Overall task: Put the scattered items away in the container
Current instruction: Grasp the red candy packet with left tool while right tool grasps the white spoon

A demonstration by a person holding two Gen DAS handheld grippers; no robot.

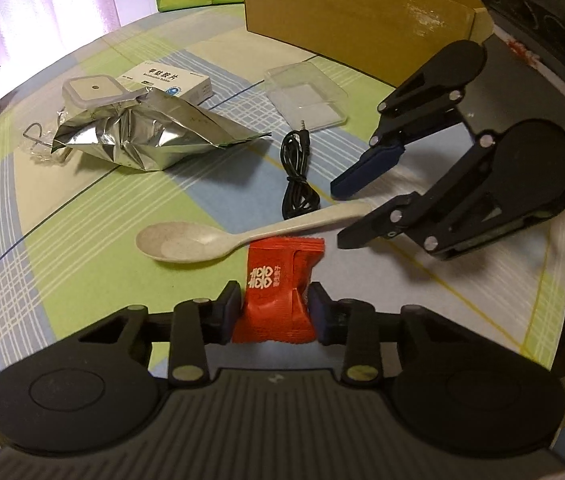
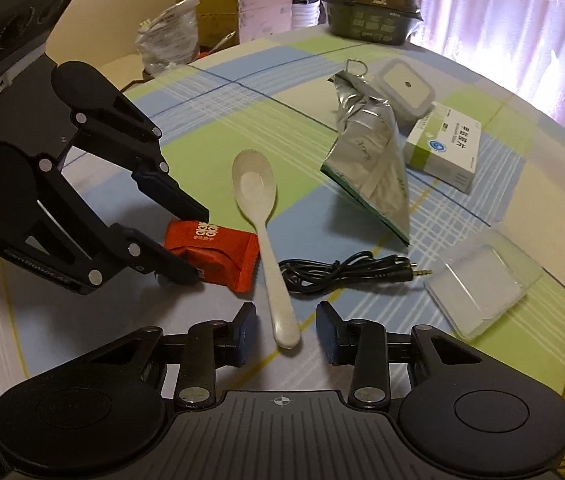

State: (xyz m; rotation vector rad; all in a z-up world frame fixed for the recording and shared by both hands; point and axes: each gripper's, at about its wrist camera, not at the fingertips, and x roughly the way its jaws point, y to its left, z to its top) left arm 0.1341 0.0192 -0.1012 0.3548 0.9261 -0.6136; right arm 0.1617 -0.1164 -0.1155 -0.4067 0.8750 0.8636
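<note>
The left gripper (image 1: 274, 306) has its pads pressed on both sides of the red candy packet (image 1: 278, 288); keep the squeeze light so the wrapper doesn't slip. The right gripper (image 2: 286, 328) is spread open, straddling the handle of the spoon (image 2: 260, 216). Both tools sit low and level over the table (image 2: 94, 320); the cardboard box (image 1: 354, 20) waits at one o'clock.

Both grippers: black plastic linkages w/ silver pivot screws, dark blue pads (image 1: 230, 312), ribbed grey housing, round black discs at 7 & 5 o'clock.
</note>
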